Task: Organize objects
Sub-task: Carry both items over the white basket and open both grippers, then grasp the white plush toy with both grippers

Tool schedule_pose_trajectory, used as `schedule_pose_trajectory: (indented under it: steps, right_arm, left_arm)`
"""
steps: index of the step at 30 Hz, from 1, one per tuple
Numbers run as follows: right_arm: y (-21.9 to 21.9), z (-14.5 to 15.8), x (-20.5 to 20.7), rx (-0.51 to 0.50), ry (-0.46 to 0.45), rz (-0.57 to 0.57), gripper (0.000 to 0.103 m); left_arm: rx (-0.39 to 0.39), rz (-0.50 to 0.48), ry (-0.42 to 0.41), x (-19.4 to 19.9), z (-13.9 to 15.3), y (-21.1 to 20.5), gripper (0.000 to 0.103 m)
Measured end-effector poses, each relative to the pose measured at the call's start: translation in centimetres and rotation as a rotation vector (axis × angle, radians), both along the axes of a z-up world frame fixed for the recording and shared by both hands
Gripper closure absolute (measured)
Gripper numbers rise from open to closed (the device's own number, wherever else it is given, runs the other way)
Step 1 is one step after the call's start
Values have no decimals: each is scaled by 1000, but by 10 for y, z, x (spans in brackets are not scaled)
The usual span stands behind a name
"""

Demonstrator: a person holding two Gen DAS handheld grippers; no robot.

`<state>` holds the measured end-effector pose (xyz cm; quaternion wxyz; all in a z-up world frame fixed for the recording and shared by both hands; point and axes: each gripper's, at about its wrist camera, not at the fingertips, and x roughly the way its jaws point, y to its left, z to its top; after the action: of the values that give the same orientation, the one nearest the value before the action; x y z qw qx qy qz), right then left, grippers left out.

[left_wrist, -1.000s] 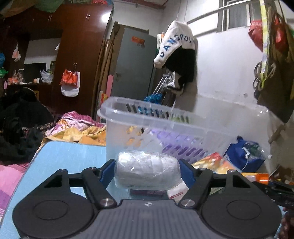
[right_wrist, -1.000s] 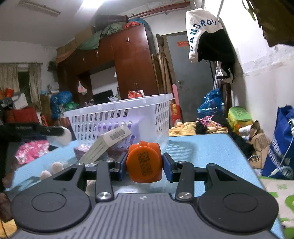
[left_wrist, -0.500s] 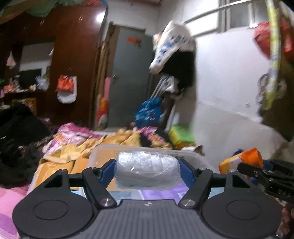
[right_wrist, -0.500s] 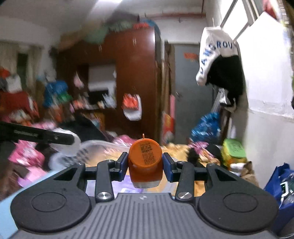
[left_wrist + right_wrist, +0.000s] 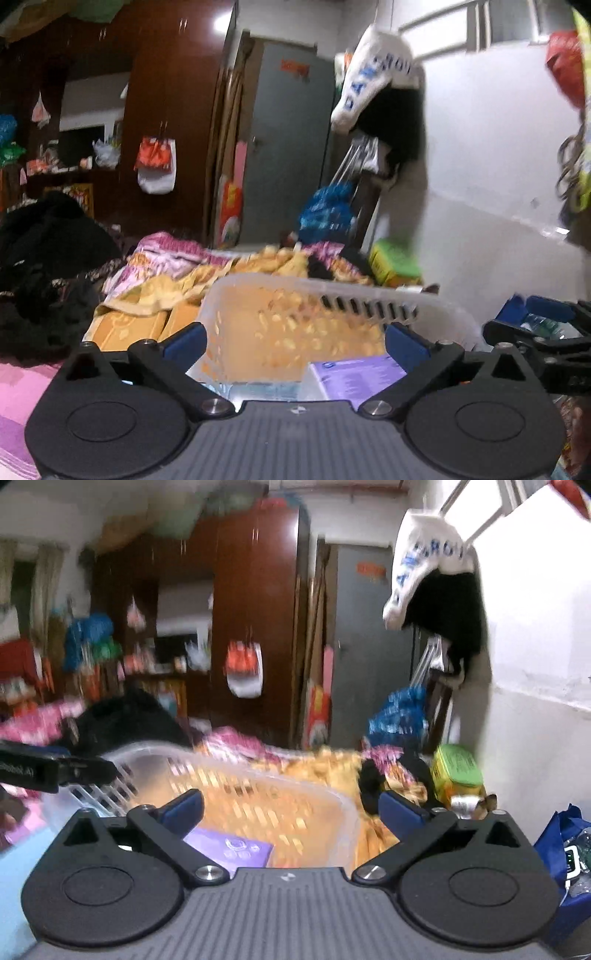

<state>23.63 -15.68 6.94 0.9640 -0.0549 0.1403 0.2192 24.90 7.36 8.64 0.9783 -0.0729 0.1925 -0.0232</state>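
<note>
A clear plastic basket [image 5: 332,295] stands just below and ahead of both grippers; it also shows in the right wrist view [image 5: 258,786]. A purple box [image 5: 358,373] lies inside it, also seen in the right wrist view [image 5: 229,849]. My left gripper [image 5: 295,341] is open and empty above the basket. My right gripper [image 5: 291,810] is open and empty above the basket too. The right gripper's fingers [image 5: 535,328] show at the right edge of the left view. The left gripper's finger [image 5: 55,771] shows at the left of the right view.
Beyond the basket lies a bed with yellow and pink bedding [image 5: 177,284] and black clothes [image 5: 48,258]. A green box [image 5: 458,771] and a blue bag [image 5: 561,845] sit by the white wall on the right. A brown wardrobe [image 5: 255,627] stands behind.
Both grippers rose over the basket and opened. The wrapped white bundle has left my left gripper and the orange bottle has left my right gripper; neither is visible now.
</note>
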Motion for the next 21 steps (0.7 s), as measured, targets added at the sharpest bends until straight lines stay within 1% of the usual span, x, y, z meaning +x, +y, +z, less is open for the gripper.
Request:
schedule_pose_trajectory:
  steps: [3, 6, 9, 11, 13, 14, 18, 21]
  right_arm:
    - [-18, 0, -20, 47, 22, 30, 0]
    - [-41, -16, -54, 91, 7, 57, 0]
    - [-56, -42, -79, 117, 28, 95, 0]
    - [-64, -59, -93, 130, 49, 121, 0]
    - [-72, -74, -103, 161, 67, 124, 0]
    - [-76, -79, -107, 178, 75, 120, 0]
    - [-91, -96, -122, 262, 91, 136, 0]
    - [-87, -100, -126, 237, 79, 133, 0]
  left_arm:
    - [-18, -48, -52, -31, -1, -5, 0]
    - [-56, -118, -75, -68, -20, -5, 0]
    - [-128, -175, -59, -97, -52, -2, 0]
    - [-156, -212, -46, -110, -69, 1, 0]
    - [-184, -235, -34, -123, -84, 1, 0]
    - [-185, -242, -30, -128, -89, -1, 0]
    - [-103, -270, -23, -147, -106, -13, 0]
    - [-78, -263, -28, -155, -113, -17, 0]
